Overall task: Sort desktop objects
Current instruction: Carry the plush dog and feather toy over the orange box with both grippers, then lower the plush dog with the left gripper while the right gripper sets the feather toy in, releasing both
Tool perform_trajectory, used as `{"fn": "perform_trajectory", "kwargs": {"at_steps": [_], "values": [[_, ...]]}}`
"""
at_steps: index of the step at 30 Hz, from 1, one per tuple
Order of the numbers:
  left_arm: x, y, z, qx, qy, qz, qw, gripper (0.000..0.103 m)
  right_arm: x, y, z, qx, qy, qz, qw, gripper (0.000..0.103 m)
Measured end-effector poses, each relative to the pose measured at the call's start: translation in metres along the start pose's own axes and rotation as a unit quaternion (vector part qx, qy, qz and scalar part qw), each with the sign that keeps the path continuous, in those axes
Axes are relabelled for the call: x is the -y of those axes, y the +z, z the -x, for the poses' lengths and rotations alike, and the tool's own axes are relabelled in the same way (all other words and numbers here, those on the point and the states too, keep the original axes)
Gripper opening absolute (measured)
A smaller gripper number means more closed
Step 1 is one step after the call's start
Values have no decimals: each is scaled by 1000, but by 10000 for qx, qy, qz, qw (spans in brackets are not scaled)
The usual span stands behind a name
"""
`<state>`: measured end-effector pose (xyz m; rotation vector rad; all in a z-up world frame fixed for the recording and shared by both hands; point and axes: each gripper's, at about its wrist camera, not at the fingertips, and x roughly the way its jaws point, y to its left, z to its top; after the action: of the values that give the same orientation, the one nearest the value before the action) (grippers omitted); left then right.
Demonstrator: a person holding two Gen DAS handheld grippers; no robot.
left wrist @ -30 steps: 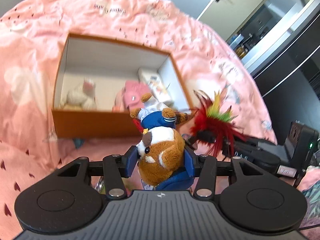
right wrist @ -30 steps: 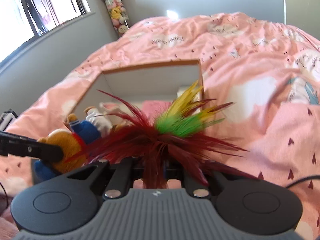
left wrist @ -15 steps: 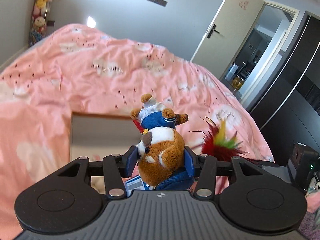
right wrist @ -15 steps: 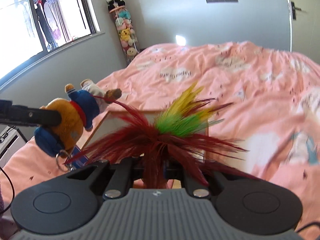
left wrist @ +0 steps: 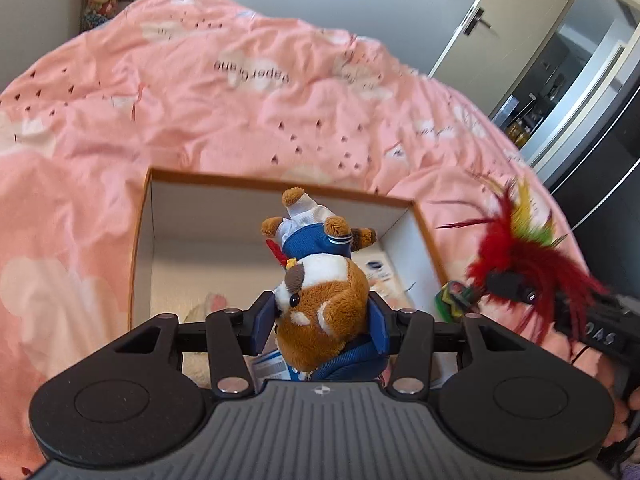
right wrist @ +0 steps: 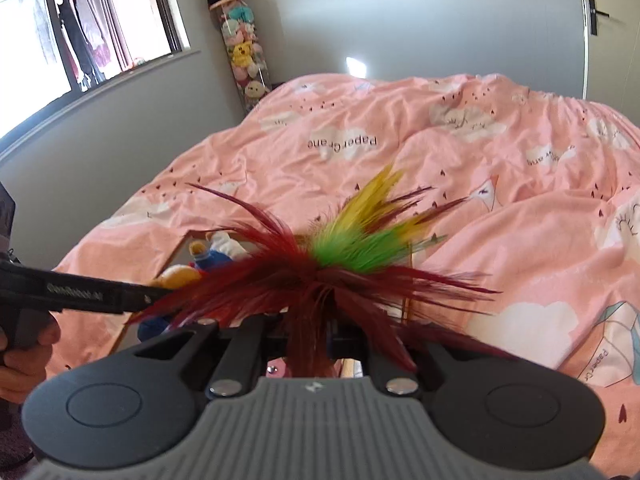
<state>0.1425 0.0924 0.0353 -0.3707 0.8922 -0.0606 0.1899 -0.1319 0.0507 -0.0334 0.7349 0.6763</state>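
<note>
A brown and white plush toy (left wrist: 324, 300) in a blue sailor suit hangs head down, with my left gripper (left wrist: 322, 320) shut on its head between blue pads. It hovers over the open cardboard box (left wrist: 280, 185), which has an orange rim and white walls. My right gripper (right wrist: 308, 332) is shut on the stem of a red, green and yellow feather toy (right wrist: 344, 256). In the left wrist view the feather toy (left wrist: 516, 256) hangs just right of the box's right wall. The right wrist view shows the plush toy (right wrist: 212, 258) at its left, partly behind feathers.
The box lies on a bed with a pink quilt (left wrist: 240, 112). Inside it are a pale plush (left wrist: 208, 304) and a white packet (left wrist: 380, 272). A clear tube of soft toys (right wrist: 240, 48) stands by the far wall. A hand (right wrist: 24, 360) holds the left gripper's handle.
Both grippers have travelled with their loads still held. The left wrist view tilted up off the box, then came back down with the plush over its inside. The feather toy rose.
</note>
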Motion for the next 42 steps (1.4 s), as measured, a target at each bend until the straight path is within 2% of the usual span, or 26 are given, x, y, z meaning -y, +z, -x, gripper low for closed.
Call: {"fn": "perform_trajectory", "kwargs": {"at_steps": [4,7,11,18,24,30,37,42], "values": [[-5,-10,-23,-277,155,-155,9994,56,4,-3,-12,-130,-74,-1,9999,10],[-6,-17,-36,-430,404,-417,9974,56,9,-1,-21,-195,-133,27,9997,10],[-3,-22,-41,-407,675,-742,9941,56,14,4,-30,-257,-179,68,9995,10],[1,-32,-55,-446,748,-1147,9896,56,16,12,-42,-376,-262,221,9987,11],[-2,-38,-73,-816,753,-1133,9873,56,18,17,-53,-378,-407,356,9978,11],[-2,-41,-77,-855,801,-1174,9862,57,19,31,-79,-436,-398,737,9955,11],[-6,-39,-67,-680,630,-1163,9889,62,22,34,-121,-626,-579,1206,9890,11],[-7,-35,-49,-409,345,-940,9941,62,29,33,-134,-690,-617,1130,9893,13]]}}
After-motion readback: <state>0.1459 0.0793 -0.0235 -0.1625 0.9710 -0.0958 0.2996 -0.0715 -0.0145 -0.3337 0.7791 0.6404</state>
